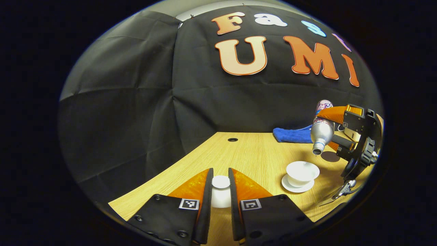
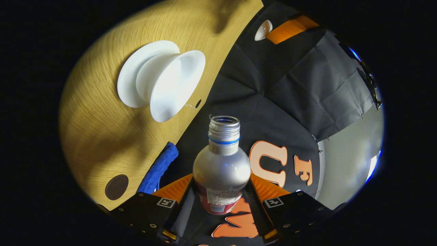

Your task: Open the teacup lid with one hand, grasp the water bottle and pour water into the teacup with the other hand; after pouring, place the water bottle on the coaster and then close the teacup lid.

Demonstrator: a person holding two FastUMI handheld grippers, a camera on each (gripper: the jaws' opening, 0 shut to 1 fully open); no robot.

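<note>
Currently the teacup lid (image 1: 221, 186) is clamped between both fingers of the left tool (image 1: 221, 191), held just above the counter (image 1: 249, 153) and well apart from the uncovered teacup (image 1: 302, 172), which stands on its saucer (image 1: 296, 187); whether any water lies inside the cup cannot be told. The water bottle (image 1: 321, 131), uncapped, is gripped around its body by the right tool (image 2: 221, 201) and is tilted neck-down above the teacup, with the dark round coaster (image 1: 330, 156) lying bare beside a blue cloth (image 1: 290, 135).
</note>
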